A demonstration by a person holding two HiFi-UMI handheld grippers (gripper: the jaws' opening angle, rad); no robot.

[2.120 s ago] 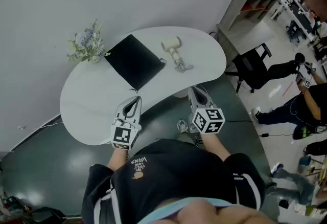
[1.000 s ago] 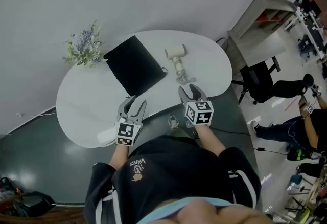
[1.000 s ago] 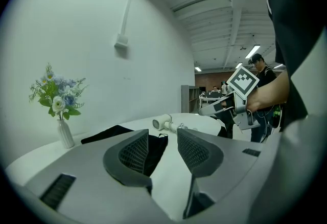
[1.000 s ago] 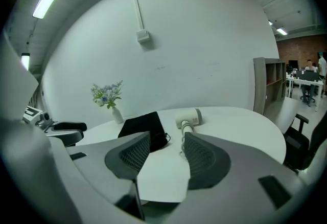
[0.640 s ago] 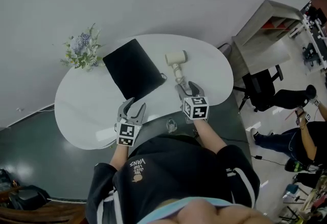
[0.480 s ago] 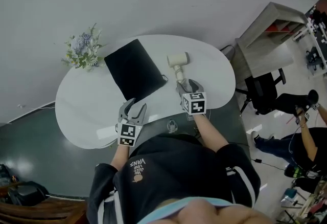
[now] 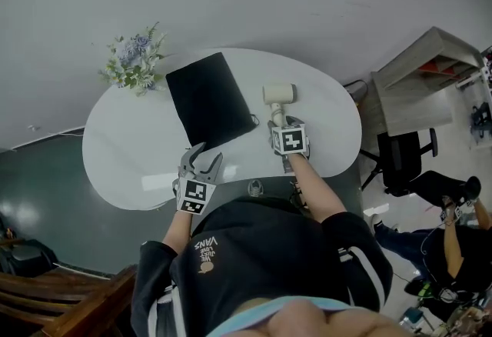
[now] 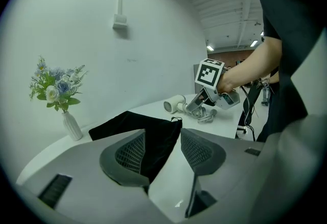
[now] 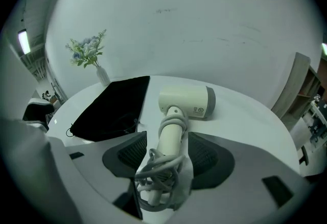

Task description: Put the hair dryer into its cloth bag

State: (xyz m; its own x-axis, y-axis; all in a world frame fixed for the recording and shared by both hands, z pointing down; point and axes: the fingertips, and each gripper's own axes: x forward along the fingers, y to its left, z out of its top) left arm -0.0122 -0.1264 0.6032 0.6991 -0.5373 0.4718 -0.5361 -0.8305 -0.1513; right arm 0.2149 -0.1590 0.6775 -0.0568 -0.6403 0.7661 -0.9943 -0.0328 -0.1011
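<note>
Hair dryer lies on the table just right of the black bag, head away from the person, cord coiled round the handle's near end. Right gripper: jaws opening, straddling the handle, pads not pressing it. Left gripper: jaws opening, nothing between, short of the bag's near corner. Likely hard, smooth, head-heavy plastic, prone to swivel; best gripped on the handle beyond the coil. Bag looks limp and will need its mouth held open.

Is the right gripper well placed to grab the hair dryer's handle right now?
Probably yes: the hair dryer's handle, wound with its cord, lies between the right gripper's opening jaws; nothing blocks it.
</note>
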